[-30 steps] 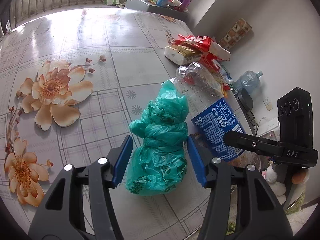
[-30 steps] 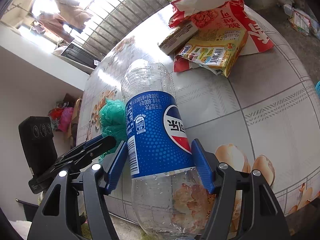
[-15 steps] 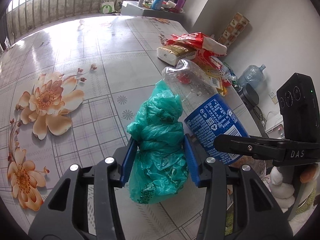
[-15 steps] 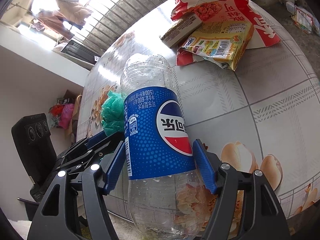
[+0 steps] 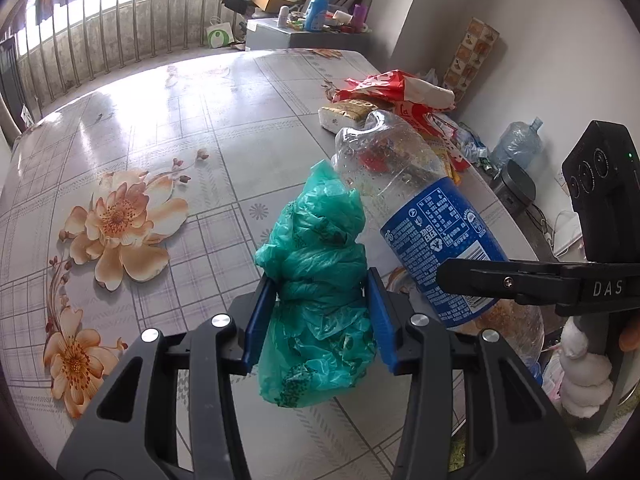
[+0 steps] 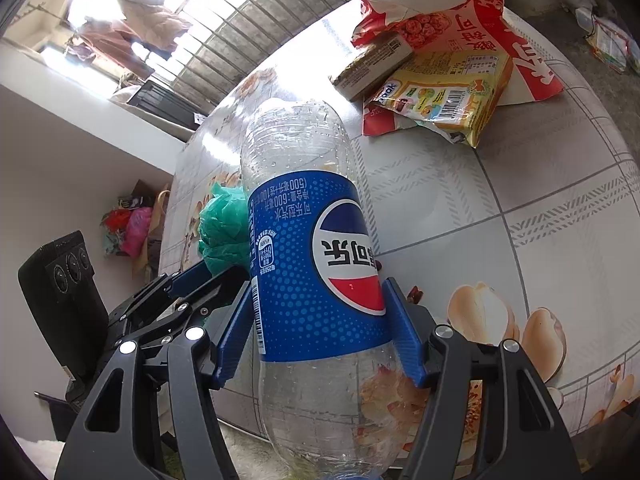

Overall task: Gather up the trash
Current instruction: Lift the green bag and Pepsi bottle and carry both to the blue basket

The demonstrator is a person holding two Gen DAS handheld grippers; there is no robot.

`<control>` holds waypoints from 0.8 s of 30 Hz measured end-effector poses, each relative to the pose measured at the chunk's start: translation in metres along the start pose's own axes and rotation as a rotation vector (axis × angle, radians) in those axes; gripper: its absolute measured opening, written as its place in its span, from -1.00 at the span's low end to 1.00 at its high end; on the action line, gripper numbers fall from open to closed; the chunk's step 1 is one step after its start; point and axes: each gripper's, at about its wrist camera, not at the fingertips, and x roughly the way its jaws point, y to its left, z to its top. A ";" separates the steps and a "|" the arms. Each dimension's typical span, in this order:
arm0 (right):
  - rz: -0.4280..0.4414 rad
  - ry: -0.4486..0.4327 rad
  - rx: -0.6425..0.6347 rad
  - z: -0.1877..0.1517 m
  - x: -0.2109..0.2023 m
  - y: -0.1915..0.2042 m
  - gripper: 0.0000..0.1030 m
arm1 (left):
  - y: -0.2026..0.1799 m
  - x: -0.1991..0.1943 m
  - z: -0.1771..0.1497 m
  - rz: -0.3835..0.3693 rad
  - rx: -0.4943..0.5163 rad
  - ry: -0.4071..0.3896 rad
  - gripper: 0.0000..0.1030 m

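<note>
1. Clamping a crumpled green plastic bag [image 5: 320, 292] near the table's [image 5: 168, 128] right edge, left gripper [image 5: 318, 312] jaws just closed.
2. Grasping a clear blue-labelled bottle [image 6: 316, 280] beside it, right gripper [image 6: 320, 328] jaws just tightened.

the left gripper [image 5: 318, 316] points steeply down, its blue pads pressed into both sides of a crumpled green plastic bag [image 5: 318, 280]; its jaws have just been closing. the right gripper [image 6: 320, 332], close beside it, also tilts down, blue pads clamped on a clear bottle [image 6: 312, 272] at its blue label, jaws just narrowed.
</note>
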 end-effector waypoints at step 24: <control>0.112 -0.134 -0.008 -0.005 -0.061 -0.017 0.18 | -0.030 -0.066 0.012 -0.021 0.077 -0.130 -0.18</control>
